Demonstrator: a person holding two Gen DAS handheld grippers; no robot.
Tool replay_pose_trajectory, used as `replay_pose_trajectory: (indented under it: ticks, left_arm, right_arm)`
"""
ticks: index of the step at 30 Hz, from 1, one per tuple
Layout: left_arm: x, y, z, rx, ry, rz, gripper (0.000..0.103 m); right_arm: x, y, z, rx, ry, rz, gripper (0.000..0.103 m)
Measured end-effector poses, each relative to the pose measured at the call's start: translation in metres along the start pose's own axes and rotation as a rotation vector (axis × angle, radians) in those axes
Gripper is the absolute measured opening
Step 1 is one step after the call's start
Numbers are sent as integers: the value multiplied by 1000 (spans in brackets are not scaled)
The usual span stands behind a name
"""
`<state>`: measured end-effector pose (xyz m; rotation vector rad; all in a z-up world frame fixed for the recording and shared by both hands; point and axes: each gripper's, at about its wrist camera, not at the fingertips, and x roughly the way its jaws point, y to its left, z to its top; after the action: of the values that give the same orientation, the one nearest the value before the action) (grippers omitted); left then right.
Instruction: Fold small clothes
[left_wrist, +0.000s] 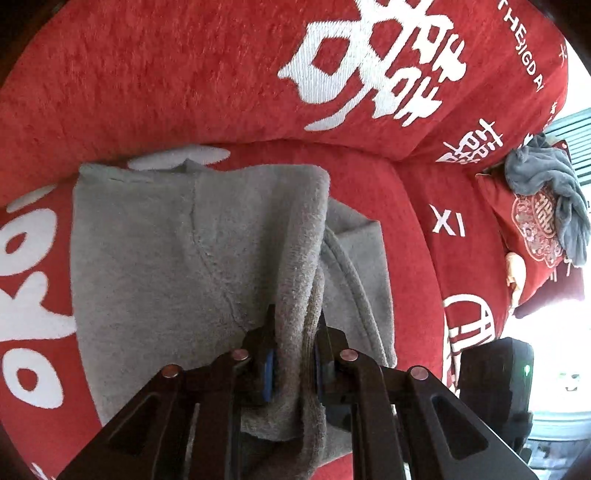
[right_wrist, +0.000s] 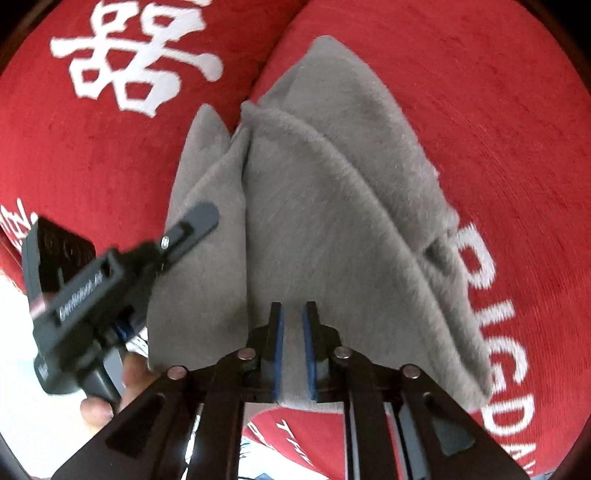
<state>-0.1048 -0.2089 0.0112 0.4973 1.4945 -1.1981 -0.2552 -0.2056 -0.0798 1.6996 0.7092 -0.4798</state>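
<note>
Fingers of the left gripper (left_wrist: 293, 354) and right gripper (right_wrist: 293, 350) each pinch the gray fleece garment's (left_wrist: 177, 258) near edge; it extends forward, lengthwise, over the red sofa (left_wrist: 147, 81).

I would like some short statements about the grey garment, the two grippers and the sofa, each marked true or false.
1. The left gripper is closed on a bunched fold of the grey garment. True.
2. The garment lies on a blue sofa. False: the sofa cover is red with white characters.
3. The right gripper has grey fabric between its pads. True.
4. A second grey cloth lies on a red cushion at the far right in the left wrist view. True.
5. The garment is spread out completely flat. False: it is raised into folds and ridges.
</note>
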Motion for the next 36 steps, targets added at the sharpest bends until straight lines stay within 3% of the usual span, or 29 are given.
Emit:
replay_pose_trajectory:
  ticks: [3,5,10,13,17,20,22,24,25,26,30,33,36]
  left_arm:
    - [-15,-5,-2,45,-20,34,21]
    - [-32,-5,-6,63,-57,48,54]
    - [-61,7,-13,61,-112,87,58]
    - [-66,30,-16,29,-89,150,86]
    - [-64,71,-22,-47,-58,202,86]
    - [-62,93,-27,-95,-35,197,86]
    - [-60,106,-30,-141,-26,209,86]
    - [-59,116,-31,-184,-25,223,86]
    - [-58,120,-31,-202,-26,236,86]
    - [-58,126,-31,-225,-32,258,86]
    - [-65,127,-30,-243,-78,275,86]
    - [-68,107,-27,-165,-107,291,86]
    - [-61,86,-27,-96,-109,282,86]
  right_arm:
    - [-1,4,9,0,-10,42,40]
    - [-4,7,18,4,-9,93,53]
    - [-6,3,42,58,-11,200,67]
    - [7,-2,56,89,14,236,69]
    - [21,20,78,17,48,194,69]
    - [38,38,76,-72,77,136,69]
    - [47,51,81,-122,95,93,66]
    - [55,60,80,-172,118,3,49]
    - [59,65,82,-195,125,-45,21]
    - [63,71,81,-226,132,-91,15]
    - [36,100,68,-401,56,-65,14]
    - [6,117,64,-465,3,-25,14]
    - [-16,114,67,-471,-21,-47,14]
